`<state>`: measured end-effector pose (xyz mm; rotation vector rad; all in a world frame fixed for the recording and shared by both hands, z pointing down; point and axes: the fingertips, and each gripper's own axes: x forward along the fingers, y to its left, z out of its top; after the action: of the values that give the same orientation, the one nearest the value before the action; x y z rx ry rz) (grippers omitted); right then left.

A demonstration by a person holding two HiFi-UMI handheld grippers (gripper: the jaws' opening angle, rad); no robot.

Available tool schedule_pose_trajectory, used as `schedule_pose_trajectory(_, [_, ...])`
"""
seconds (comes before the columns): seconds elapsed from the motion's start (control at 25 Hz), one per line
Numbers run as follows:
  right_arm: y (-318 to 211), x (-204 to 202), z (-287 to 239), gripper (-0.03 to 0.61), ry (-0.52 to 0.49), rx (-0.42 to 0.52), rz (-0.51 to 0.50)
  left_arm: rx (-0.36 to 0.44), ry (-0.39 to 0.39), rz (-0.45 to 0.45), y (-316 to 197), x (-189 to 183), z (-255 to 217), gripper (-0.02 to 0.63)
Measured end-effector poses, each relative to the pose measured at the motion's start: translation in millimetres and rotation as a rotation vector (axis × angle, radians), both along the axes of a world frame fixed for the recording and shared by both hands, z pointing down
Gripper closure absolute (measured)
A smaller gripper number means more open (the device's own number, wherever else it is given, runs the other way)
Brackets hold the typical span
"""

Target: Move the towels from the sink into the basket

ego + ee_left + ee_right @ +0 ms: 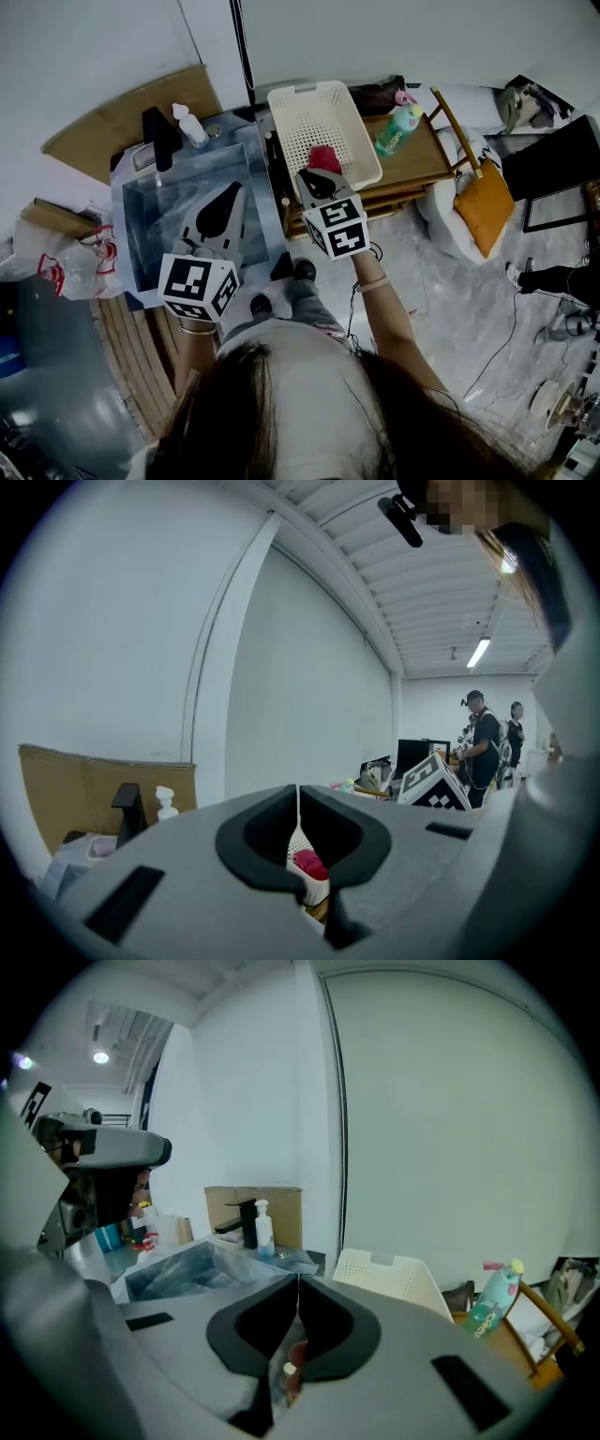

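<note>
Your right gripper point(312, 175) has its jaws pressed together with nothing between them. It hangs over the near rim of the basket point(328, 122), tips just short of the red towel point(325, 157). Your left gripper point(232, 190) is likewise closed and empty, held above the right half of the sink point(164, 220).

Take the sink first, as the biggest thing. It is set into the counter point(270, 211) at your left, with a black tap point(159, 136) and a white pump bottle point(190, 125) along the counter's far edge. What you can see of the basin is bare metal and reflections. No towel shows in it, though your left gripper covers part of the bottom, so you cannot rule one out there.

Next, the white basket stands on the left end of the wooden table point(427, 155), just beside the counter's right edge. Inside it, the red towel lies bunched against the near wall.

By my reading, at least one towel is delivered and let go, and the job looks finished or close to it. What remains for you is to check the covered part of the basin.
</note>
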<state>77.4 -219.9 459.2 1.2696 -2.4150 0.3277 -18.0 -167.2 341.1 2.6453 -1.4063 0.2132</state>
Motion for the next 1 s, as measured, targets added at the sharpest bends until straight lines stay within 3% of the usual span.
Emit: schedule_pose_trajectory(1.0, [62, -118, -10, 0.549, -0.004, 0.034, -0.097, -0.009, 0.04, -0.003, 50, -99, 7, 0.604])
